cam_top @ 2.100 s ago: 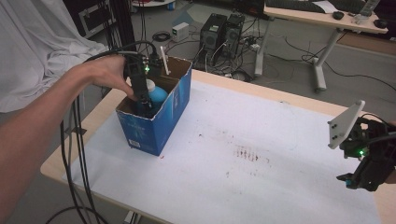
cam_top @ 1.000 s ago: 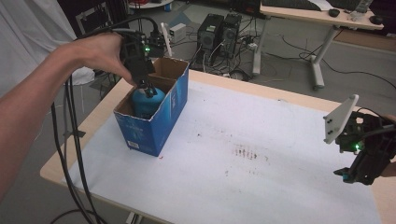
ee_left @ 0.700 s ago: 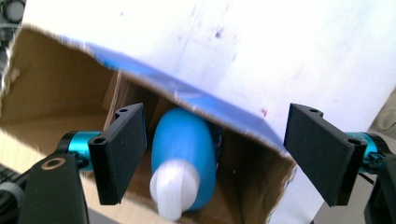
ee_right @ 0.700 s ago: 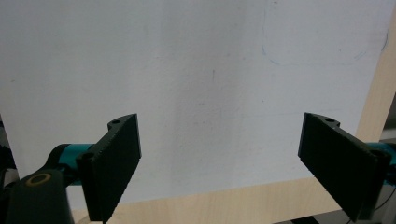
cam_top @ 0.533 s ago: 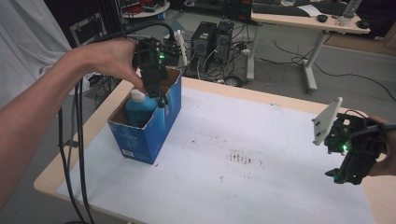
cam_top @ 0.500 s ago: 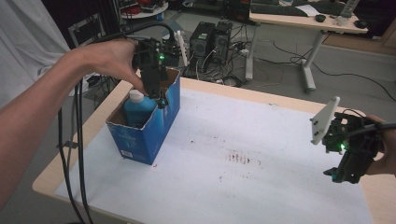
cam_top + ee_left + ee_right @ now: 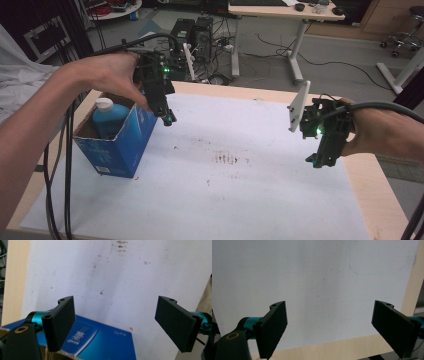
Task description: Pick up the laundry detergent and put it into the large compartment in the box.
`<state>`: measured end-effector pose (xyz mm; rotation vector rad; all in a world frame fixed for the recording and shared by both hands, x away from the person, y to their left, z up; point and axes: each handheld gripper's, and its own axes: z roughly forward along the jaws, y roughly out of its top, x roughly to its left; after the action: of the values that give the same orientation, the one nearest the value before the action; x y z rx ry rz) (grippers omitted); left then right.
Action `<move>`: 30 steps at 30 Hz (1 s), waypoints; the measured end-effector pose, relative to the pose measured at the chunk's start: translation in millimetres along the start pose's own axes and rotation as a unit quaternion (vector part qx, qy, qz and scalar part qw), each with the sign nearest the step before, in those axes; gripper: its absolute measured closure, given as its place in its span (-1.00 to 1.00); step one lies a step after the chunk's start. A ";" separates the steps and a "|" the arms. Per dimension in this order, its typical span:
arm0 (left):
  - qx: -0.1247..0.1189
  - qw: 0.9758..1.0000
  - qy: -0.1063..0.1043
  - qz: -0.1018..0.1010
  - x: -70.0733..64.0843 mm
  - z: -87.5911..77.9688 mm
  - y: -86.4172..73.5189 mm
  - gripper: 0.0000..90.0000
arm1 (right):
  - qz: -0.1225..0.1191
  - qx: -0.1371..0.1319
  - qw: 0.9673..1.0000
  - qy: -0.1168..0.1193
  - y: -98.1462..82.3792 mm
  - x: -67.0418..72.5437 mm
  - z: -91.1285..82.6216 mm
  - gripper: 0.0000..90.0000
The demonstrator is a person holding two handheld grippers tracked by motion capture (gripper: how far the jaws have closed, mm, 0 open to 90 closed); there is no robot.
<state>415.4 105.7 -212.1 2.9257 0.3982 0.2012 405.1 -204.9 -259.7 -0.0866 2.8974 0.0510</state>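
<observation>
A blue cardboard box (image 7: 117,142) stands open at the table's left. Inside it a blue bottle (image 7: 107,117) with a white cap stands upright. My left gripper (image 7: 167,119) hangs just right of the box's far corner, above the white sheet (image 7: 240,190). Its jaws have just been opening, and nothing is between them. In the left gripper view the left gripper (image 7: 117,325) is open over the box's blue side (image 7: 105,342). At the table's right edge my right gripper (image 7: 316,161) points down and is open. Only white sheet lies below the right gripper (image 7: 332,330) in its own view.
The sheet covers most of the wooden table (image 7: 375,190) and has small dark stains (image 7: 227,159) near its middle. Black cables (image 7: 55,165) hang off the left side. Beyond the far edge, computer towers (image 7: 192,32) and desks stand on the floor.
My left gripper has lifted out of the box and moved right, past its rim. The bottle stays upright in the box. The right gripper has kept its place.
</observation>
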 end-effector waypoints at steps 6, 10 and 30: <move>0.001 1.000 -0.006 0.014 -9.7 14.3 20.8 -0.63 | 0.005 -0.004 1.000 0.000 2.3 -0.6 0.0 -0.73; 0.008 1.000 -0.010 0.021 -15.0 28.6 29.8 -0.63 | 0.006 -0.006 1.000 -0.001 1.7 -1.1 -0.9 -0.73; 0.020 0.998 -0.040 0.033 -41.6 89.9 47.3 -0.63 | 0.021 -0.009 1.000 -0.004 -2.7 -3.9 -0.1 -0.73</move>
<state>401.7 35.0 -294.8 2.9776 0.2985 0.0848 409.0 -207.3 -258.8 -0.0287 2.8902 0.0858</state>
